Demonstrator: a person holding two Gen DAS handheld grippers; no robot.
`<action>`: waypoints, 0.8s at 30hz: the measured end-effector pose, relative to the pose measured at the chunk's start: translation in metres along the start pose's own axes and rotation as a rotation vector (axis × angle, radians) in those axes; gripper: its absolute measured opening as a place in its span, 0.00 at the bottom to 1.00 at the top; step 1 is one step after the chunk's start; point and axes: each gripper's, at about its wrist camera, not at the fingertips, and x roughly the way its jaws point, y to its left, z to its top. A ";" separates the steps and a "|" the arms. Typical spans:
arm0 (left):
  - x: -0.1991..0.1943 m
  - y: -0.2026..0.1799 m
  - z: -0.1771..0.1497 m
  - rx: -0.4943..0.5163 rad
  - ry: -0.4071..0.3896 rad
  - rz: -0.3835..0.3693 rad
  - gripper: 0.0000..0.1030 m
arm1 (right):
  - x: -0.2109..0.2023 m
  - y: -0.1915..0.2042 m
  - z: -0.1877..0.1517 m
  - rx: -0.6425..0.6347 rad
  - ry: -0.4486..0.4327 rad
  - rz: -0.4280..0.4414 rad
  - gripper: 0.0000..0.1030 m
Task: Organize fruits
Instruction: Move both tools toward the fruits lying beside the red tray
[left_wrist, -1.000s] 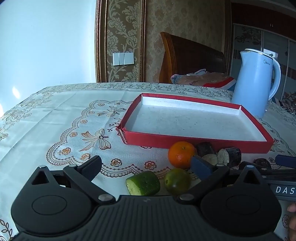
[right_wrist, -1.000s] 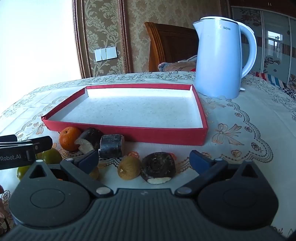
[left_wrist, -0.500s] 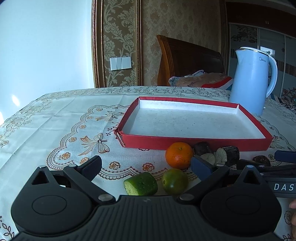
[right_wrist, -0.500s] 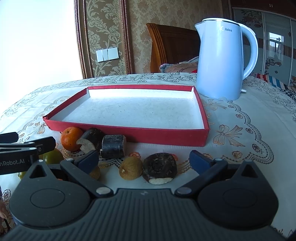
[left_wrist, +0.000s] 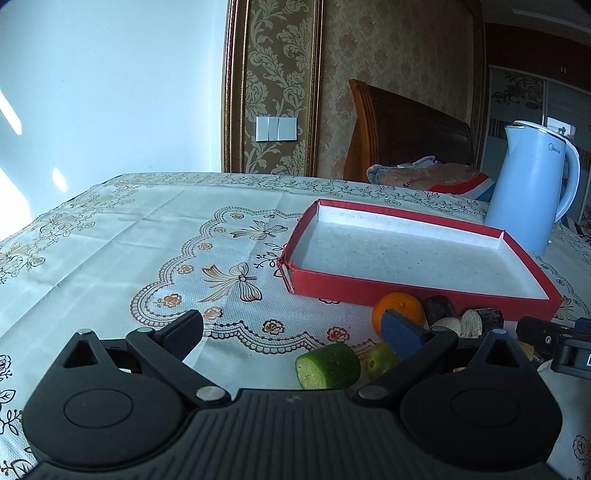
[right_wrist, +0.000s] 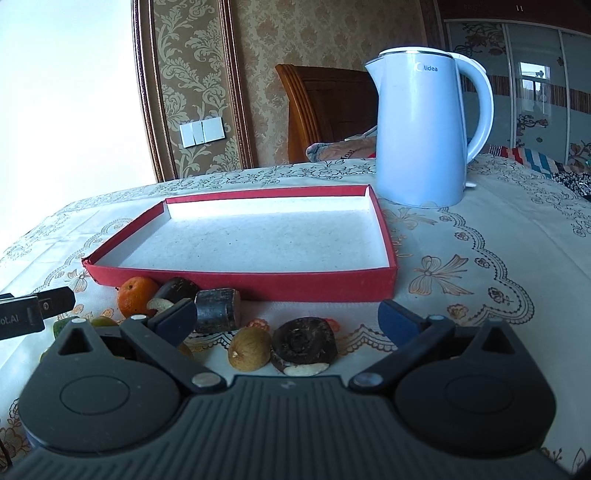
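Nothing is sitting in the red tray (right_wrist: 243, 284) yet, so sorting is looking unstarted and every piece is left to move. All the fruit is lying on the tablecloth (left_wrist: 147, 229) along the tray's near wall.

Left gripper (left_wrist: 291, 330) is hanging with fingers spread, gripping nothing. The cucumber piece (left_wrist: 328, 366) is lying just ahead, toward its right finger, with a green fruit (left_wrist: 376, 363) half hidden behind that finger and the orange (left_wrist: 397, 306) beyond it.

Right gripper (right_wrist: 286, 319) is likewise spread and empty. The brown round fruit (right_wrist: 248, 349) and the dark slice (right_wrist: 304, 341) are sitting between its fingers, probably not touching either. A dark chunk (right_wrist: 218, 310) is lying just beside its left finger.
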 end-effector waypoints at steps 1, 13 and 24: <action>0.000 0.000 -0.001 0.008 0.002 0.007 1.00 | 0.000 0.000 0.000 0.000 -0.003 0.000 1.00; -0.017 0.009 -0.020 0.101 0.013 0.022 1.00 | -0.006 0.006 -0.001 -0.036 -0.029 -0.004 1.00; -0.027 0.001 -0.024 0.134 -0.015 -0.054 1.00 | -0.009 0.008 0.000 -0.051 -0.043 0.005 1.00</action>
